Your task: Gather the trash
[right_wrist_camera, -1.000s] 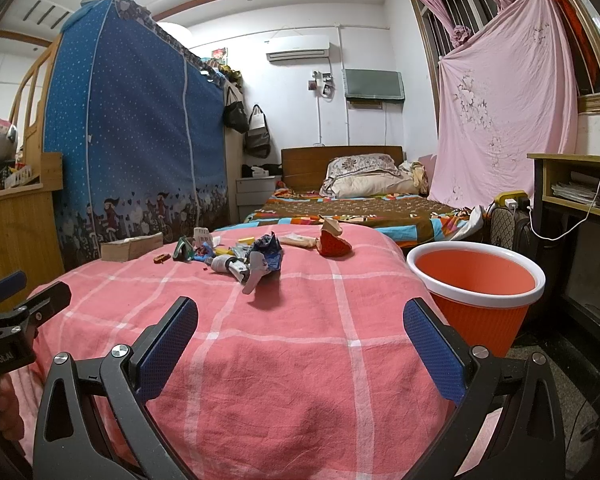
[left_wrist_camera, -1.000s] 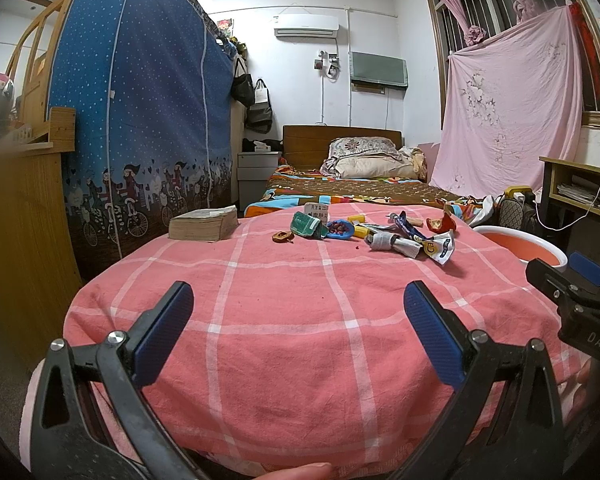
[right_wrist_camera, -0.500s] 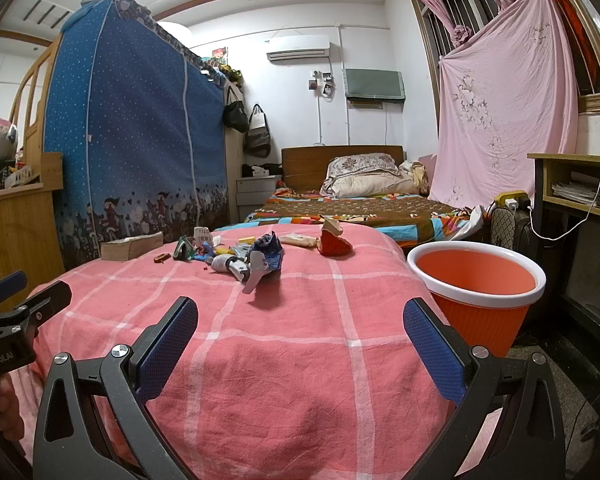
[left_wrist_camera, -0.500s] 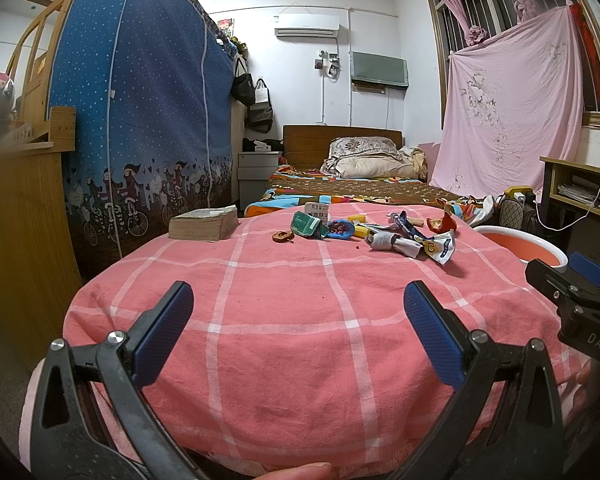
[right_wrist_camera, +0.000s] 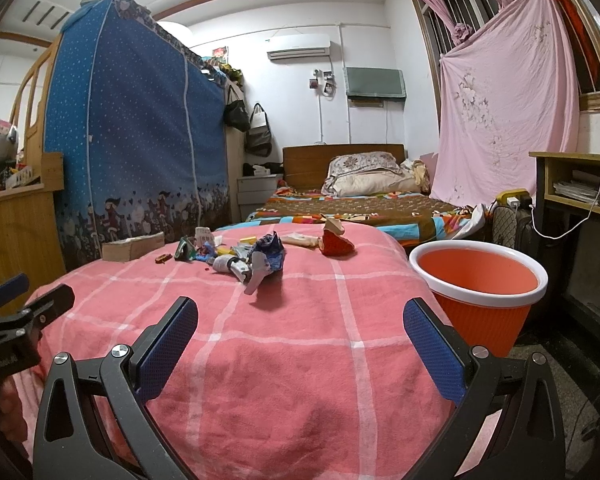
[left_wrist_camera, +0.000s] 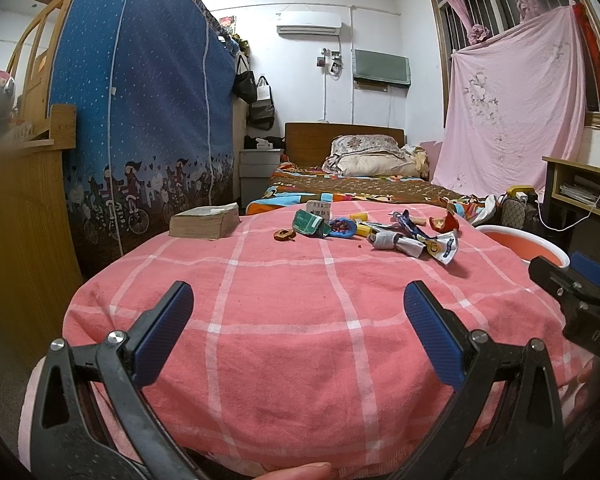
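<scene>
No visible change from a second ago: left tool (left_wrist_camera: 298, 322) and right tool (right_wrist_camera: 300, 326) still parked at near counter (right_wrist_camera: 300, 380) edge, both spread wide, empty. Collecting not yet begun. Wrapper pile (right_wrist_camera: 256, 258) at far counter end, well apart from both. Orange bin (right_wrist_camera: 480, 300) beside counter on right, apparently empty.

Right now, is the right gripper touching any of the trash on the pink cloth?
Apart. The right wrist view shows the right gripper open, with bare pink cloth between it and the trash pile.
</scene>
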A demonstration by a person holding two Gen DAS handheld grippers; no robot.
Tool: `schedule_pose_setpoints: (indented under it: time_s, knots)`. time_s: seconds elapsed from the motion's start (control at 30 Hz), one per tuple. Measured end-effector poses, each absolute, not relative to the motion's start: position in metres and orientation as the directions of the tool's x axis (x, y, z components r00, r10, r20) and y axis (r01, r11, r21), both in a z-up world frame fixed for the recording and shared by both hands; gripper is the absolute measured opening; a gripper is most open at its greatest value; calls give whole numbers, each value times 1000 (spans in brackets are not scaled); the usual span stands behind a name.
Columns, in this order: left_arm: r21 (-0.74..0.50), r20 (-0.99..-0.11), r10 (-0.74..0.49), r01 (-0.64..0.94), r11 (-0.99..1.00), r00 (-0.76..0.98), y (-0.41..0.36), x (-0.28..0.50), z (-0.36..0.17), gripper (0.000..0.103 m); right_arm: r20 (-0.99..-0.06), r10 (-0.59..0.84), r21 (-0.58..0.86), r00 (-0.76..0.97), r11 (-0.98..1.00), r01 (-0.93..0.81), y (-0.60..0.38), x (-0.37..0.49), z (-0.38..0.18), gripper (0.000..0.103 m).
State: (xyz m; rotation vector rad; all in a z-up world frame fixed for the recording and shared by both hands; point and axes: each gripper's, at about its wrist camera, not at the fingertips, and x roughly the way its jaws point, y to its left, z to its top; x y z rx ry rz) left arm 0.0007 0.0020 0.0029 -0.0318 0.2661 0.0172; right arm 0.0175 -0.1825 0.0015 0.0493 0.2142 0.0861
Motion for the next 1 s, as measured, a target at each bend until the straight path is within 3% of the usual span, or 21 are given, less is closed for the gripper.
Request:
schedule_pose_setpoints:
  time_s: [0.23,0.7,0.83,1.0]
  knots:
    - [-30,-236,30,-39,999,971,9,24,12,89,-152,104,63,983,993,-95,-182,32,23,103]
    - [-9,-41,73,-73,997,997,23,81,62,89,7,170,-4,986,986,-169,-159,94,81,103]
    - [-10,-52,59,-60,998,997,29,103,65,89,-46,192,2,980,981,-192,-156,120,79,103]
    - [-38,-182,12,-20,999,983,36,136,60,88,-239,229,65,944,973,-219,-158,154,68,103]
